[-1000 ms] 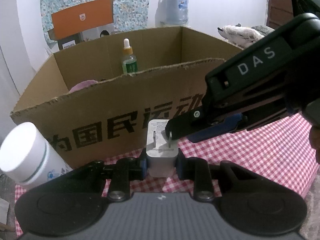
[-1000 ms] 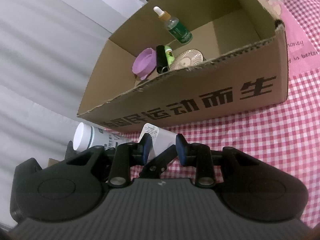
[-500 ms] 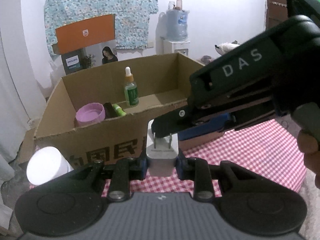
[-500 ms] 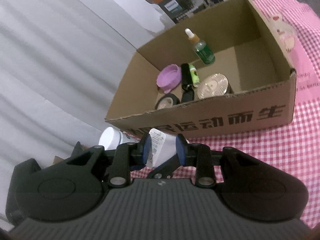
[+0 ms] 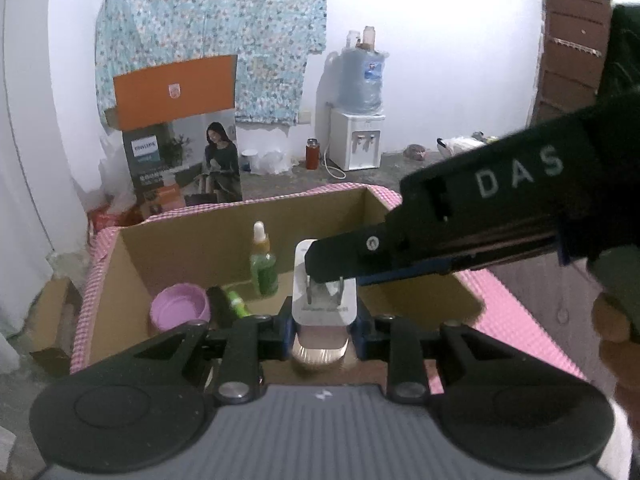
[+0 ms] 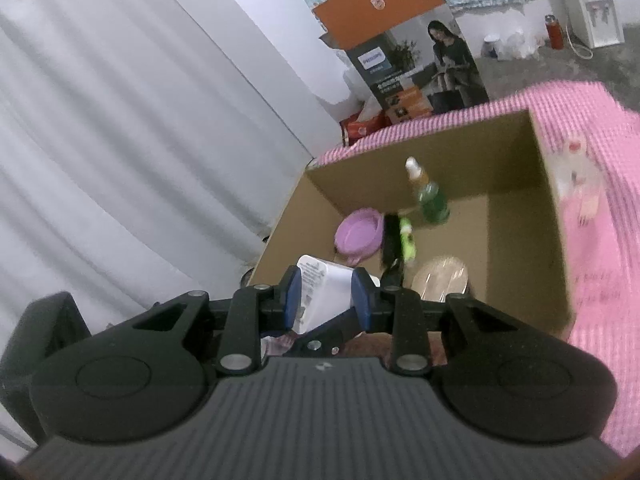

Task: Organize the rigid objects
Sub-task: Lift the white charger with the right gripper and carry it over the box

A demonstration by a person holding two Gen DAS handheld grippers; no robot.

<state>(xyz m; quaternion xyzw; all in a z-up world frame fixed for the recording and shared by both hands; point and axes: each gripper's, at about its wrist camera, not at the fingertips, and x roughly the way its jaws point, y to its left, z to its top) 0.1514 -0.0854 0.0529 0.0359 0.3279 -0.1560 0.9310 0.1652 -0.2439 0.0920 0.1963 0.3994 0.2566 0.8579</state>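
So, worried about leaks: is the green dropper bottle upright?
Upright: the green dropper bottle stands in the brown cardboard box, white dropper tip uppermost.

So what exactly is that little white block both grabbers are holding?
It looks like a white plug-in charger: a smooth, plastic-looking block with rounded corners, two metal prongs pointing up and grey print on its side. The left gripper clamps its lower body between blue pads, while the right gripper also pinches it, coming in from the side across the prongs. It is held in the air, at the near side of the open cardboard box; nothing else touches it.
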